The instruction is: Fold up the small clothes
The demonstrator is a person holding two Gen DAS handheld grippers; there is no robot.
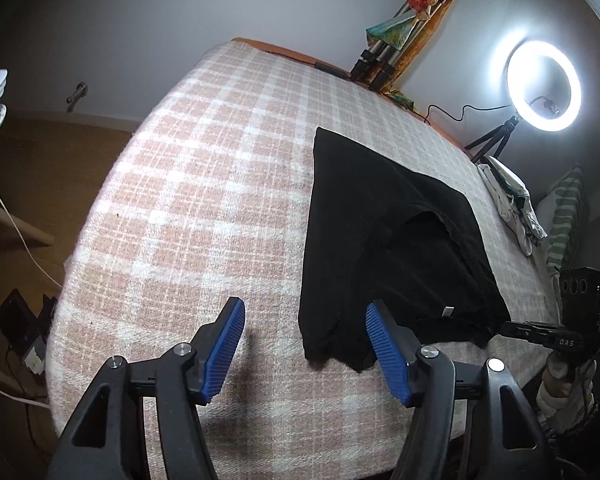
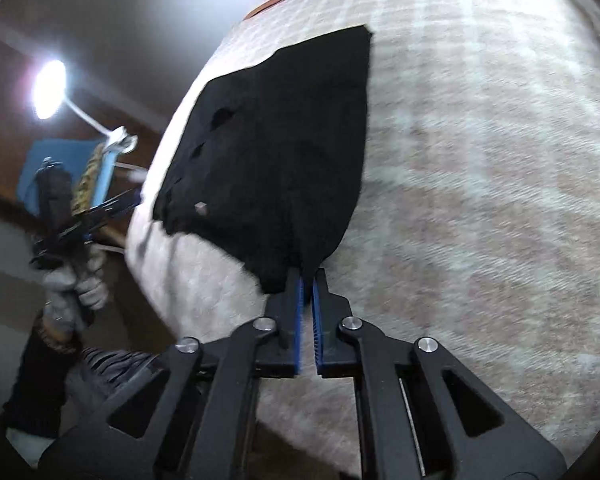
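A black garment (image 1: pixel 384 240) lies partly folded on the pink-and-white checked bed cover (image 1: pixel 204 184), with a small white tag near its near edge. My left gripper (image 1: pixel 304 322) is open and empty, hovering just above the garment's near left corner. In the right wrist view the same black garment (image 2: pixel 276 148) lies on the cover (image 2: pixel 480 160), and my right gripper (image 2: pixel 307 276) is shut on its near corner. The right gripper also shows in the left wrist view (image 1: pixel 548 336) at the garment's right corner. The right view is motion-blurred.
A lit ring light (image 1: pixel 543 86) on a small tripod stands at the far right of the bed. A pile of light clothes (image 1: pixel 512 204) and a striped green cloth (image 1: pixel 564 220) lie on the right edge. A folded tripod (image 1: pixel 384 52) leans on the wall. The floor (image 1: pixel 40 184) lies to the left.
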